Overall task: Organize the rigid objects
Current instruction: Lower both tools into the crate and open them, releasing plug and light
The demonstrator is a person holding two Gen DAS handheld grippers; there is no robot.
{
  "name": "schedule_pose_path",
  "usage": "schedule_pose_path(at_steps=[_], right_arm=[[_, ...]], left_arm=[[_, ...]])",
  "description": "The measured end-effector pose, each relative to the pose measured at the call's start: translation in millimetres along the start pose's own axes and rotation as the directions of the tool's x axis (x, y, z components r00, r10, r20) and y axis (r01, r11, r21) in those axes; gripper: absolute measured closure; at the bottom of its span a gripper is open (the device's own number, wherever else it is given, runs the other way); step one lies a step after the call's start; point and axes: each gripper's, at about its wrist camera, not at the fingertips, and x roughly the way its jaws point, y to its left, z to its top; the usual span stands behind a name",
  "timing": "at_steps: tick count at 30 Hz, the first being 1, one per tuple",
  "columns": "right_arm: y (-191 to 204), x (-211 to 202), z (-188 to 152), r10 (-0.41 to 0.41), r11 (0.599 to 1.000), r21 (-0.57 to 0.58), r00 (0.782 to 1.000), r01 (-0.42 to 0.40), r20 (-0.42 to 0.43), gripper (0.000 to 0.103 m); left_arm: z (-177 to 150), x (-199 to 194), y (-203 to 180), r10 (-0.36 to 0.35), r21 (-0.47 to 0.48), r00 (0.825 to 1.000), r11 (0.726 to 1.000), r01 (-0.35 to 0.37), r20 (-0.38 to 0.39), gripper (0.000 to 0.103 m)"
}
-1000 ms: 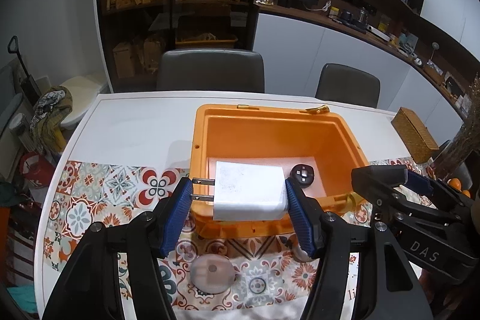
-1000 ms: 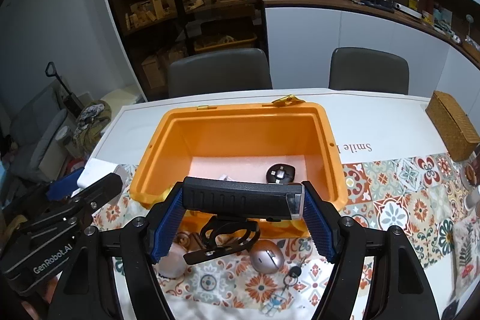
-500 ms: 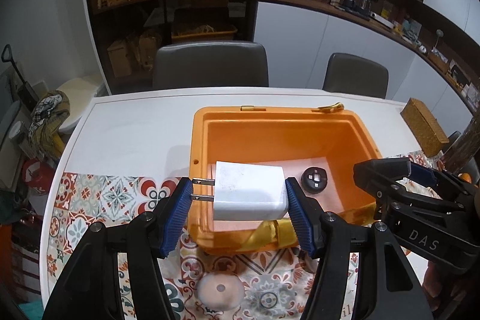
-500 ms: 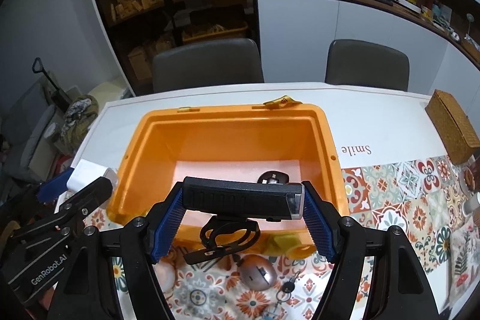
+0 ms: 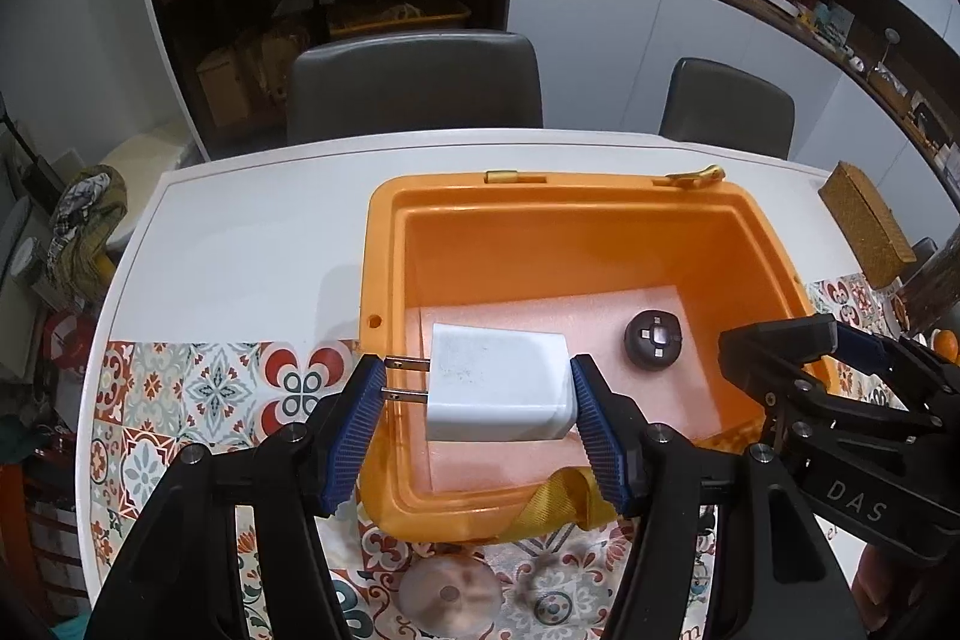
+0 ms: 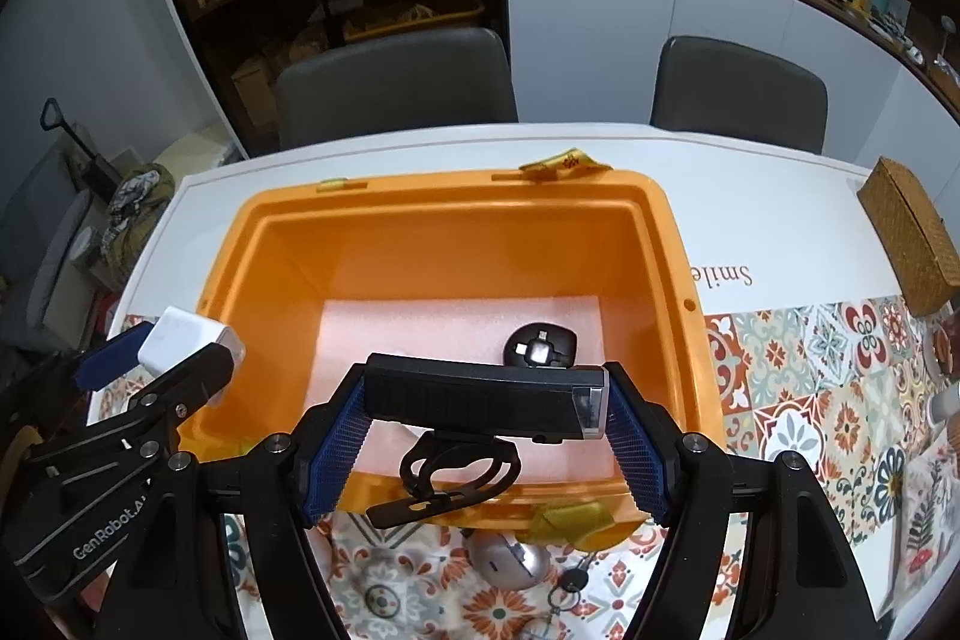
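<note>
Both grippers have advanced over the orange bin since a second ago; its pink floor now fills more of each view, and the loads are unchanged.

Left wrist view: left gripper (image 5: 477, 415) pinches a white charger (image 5: 498, 391) across its length, one blue pad on the prong tips, the other on the flat back. The charger is a rounded white block, faintly scuffed, with two metal prongs pointing left. It hangs above the near left part of the orange bin (image 5: 384, 256), over the pink foam liner (image 5: 540, 316). A round black puck (image 5: 654, 340) with a cross-shaped pattern of small squares lies on the liner, toward the bin's right wall. A yellow strap (image 5: 552, 511) drapes over the bin's near rim. A pale disc (image 5: 450, 592) lies on the patterned mat just in front of the bin. The right gripper (image 5: 840, 400) enters at the bin's right rim.

Right wrist view: right gripper (image 6: 486, 430) clamps a black bar light (image 6: 480, 403) end to end between blue pads: ribbed casing, clear lens at its right end, a looped black mount (image 6: 459, 472) hanging beneath. It hovers above the bin's (image 6: 666, 244) near rim. The puck (image 6: 540, 349) sits just beyond it on the liner. A silver mouse (image 6: 510, 559) and a small key (image 6: 570, 580) lie on the mat in front of the bin. The left gripper (image 6: 156, 352) holds the charger (image 6: 180, 340) at the bin's left rim.
</note>
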Motion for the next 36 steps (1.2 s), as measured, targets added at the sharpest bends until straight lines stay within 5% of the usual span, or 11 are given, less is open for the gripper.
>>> schedule_pose_path(at_steps=[12,16,21,36], right_arm=[[-4.7,9.8,0.0,-0.016,1.0,0.005,1.0,0.016,-0.022,0.029],[-4.8,11.9,0.7,-0.012,1.0,0.005,1.0,0.012,-0.028,0.029],[-3.8,13.4,1.2,-0.009,1.0,0.001,0.999,0.009,-0.032,0.029],[-1.4,11.9,-1.7,0.001,1.0,0.02,0.999,0.0,-0.034,0.021]], left_arm=[[-2.9,22.8,0.2,0.001,-0.003,0.997,1.0,-0.002,-0.071,0.04],[-1.7,18.8,-1.9,0.018,0.009,0.998,1.0,-0.017,-0.059,0.038],[-1.2,7.1,-2.0,0.084,0.022,0.996,0.996,-0.084,-0.031,0.021],[-7.7,-21.6,13.6,0.148,-0.016,0.989,0.989,-0.148,0.02,0.013]])
